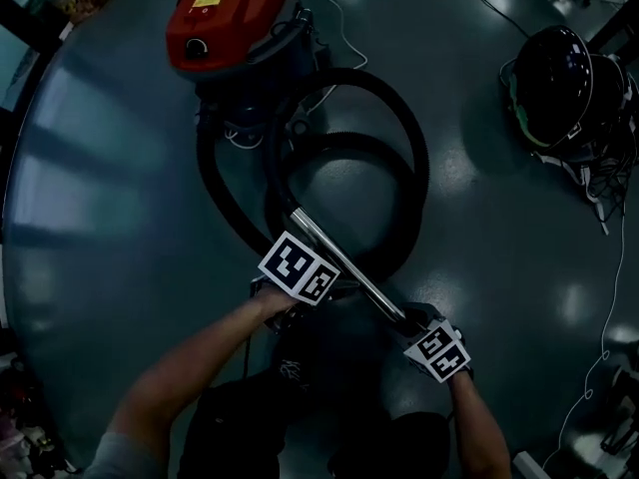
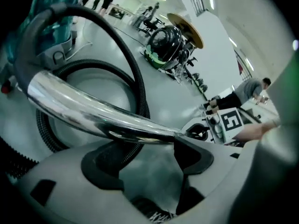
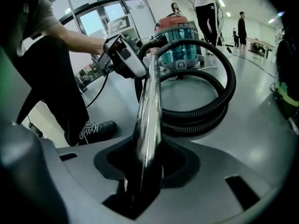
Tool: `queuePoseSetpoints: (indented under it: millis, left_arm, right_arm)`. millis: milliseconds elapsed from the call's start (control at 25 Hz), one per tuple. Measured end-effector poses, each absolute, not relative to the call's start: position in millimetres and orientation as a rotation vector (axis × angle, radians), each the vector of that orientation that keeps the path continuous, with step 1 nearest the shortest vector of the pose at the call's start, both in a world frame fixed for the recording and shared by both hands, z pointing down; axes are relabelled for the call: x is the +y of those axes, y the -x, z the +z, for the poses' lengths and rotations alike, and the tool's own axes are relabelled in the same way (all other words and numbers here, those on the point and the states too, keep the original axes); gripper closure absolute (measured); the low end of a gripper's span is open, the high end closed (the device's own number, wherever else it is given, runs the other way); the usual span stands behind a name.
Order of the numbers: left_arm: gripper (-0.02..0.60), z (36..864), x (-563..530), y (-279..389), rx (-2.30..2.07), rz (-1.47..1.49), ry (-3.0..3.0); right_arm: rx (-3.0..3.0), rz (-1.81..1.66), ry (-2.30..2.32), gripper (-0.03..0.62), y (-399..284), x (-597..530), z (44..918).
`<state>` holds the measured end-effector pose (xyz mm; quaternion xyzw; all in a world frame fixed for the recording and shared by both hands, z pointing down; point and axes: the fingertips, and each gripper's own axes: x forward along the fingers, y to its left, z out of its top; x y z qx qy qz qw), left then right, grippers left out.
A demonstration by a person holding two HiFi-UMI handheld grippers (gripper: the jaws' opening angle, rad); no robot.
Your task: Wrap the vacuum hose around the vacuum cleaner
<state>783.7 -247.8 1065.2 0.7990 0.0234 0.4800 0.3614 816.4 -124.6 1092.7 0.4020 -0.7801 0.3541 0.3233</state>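
Chrome wand (image 1: 351,270) in down-tilted right gripper (image 1: 409,319)

Your tube (image 1: 349,265) shiny chrome metal, hose (image 3: 196,118) matt blk ribbed plastic, vac lid (image 1: 225,13) glossy red plastic, floor (image 1: 100,168) smooth w/ sheen

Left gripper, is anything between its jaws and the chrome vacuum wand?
Nothing visible does. The left gripper has its jaws open right beside the chrome wand, with only floor showing between them. The right gripper is clamped on that wand.

Red vacuum cleaner (image 1: 225,13) — black hose (image 3: 196,118), chrome tube (image 3: 148,115).
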Motion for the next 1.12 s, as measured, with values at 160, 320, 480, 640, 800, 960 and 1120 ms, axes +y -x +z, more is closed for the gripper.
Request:
queuePoseSetpoints:
  millis: [160, 320, 480, 640, 800, 960, 1120]
  left_arm:
    - [0.253, 1088.5, -258.8, -778.8, -0.026, 1.330, -2.165]
    - [0.253, 1106.0, -252.5, -759.9, -0.021, 1.504, -2.315]
    - [0.296, 1111.2, -245.5, -753.1, -0.009, 1.635, -2.553]
    - [0.445, 1109.6, -249.6, -757.1, -0.014, 1.679, -2.742]
    - [0.446, 1116.9, -256.5, -772.0, -0.016, 1.658, -2.759]
    - [0.473, 1134.0, -260.9, -780.6, 0.015, 1.752, -2.809]
    - [0.575, 1151.3, -264.3, -779.3, -0.010, 1.807, -2.798]
  right_arm:
    - [-2.033, 0.874, -1.061, 0.439, -823.7, -134.0, 1121.4]
    - [-2.023, 0.847, -1.036, 0.439, -826.5, -133.7, 1138.9]
    - [-2.023, 0.811, -0.987, 0.439, -821.7, -132.9, 1155.1]
    - [-1.986, 0.768, -0.937, 0.439, -825.3, -136.9, 1168.7]
    - [-1.973, 0.735, -0.911, 0.439, -822.4, -140.2, 1177.0]
    - [-1.937, 0.708, -0.892, 0.439, -823.5, -140.6, 1188.6]
    - [-1.926, 0.688, -0.883, 0.439, -823.2, -139.2, 1194.0]
